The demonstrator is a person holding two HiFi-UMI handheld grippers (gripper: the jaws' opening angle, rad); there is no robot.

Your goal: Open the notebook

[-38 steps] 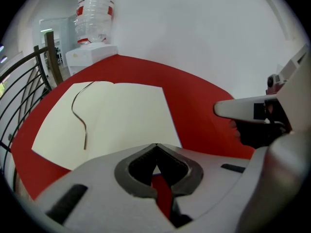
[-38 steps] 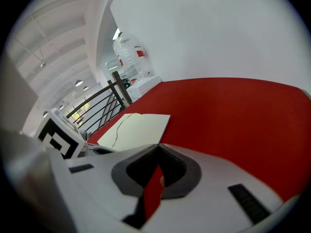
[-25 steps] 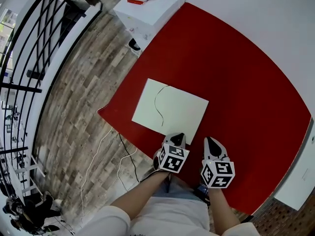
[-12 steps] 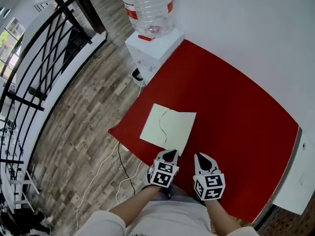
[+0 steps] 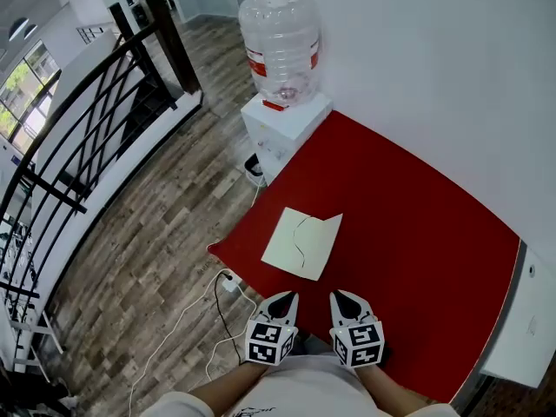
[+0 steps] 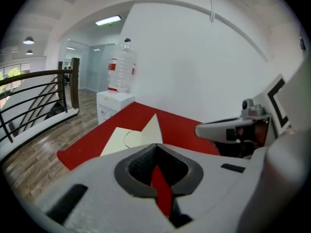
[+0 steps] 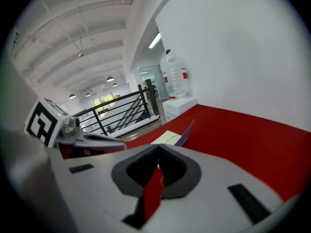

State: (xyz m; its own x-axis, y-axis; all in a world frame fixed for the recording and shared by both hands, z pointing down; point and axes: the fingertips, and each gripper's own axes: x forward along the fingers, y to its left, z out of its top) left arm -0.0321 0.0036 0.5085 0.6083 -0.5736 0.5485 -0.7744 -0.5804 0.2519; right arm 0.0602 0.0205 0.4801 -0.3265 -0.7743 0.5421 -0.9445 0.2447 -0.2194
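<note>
Both pressed together: left tongs (image 5: 287, 297), right tongs (image 5: 336, 296); farther from notebook (image 5: 299, 244) than before.

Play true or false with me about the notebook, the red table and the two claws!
1. The notebook lies on the red table. True.
2. The left claw is holding the notebook. False: its jaws are together on nothing, and it sits apart from the notebook, by the table's near edge.
3. A big water bottle stands on a white dispenser past the table's far corner. True.
4. The notebook lies completely flat. False: a leaf on its right side stands up, tilted.
5. The right claw is wide open. False: its jaws are together, with nothing in them.
</note>
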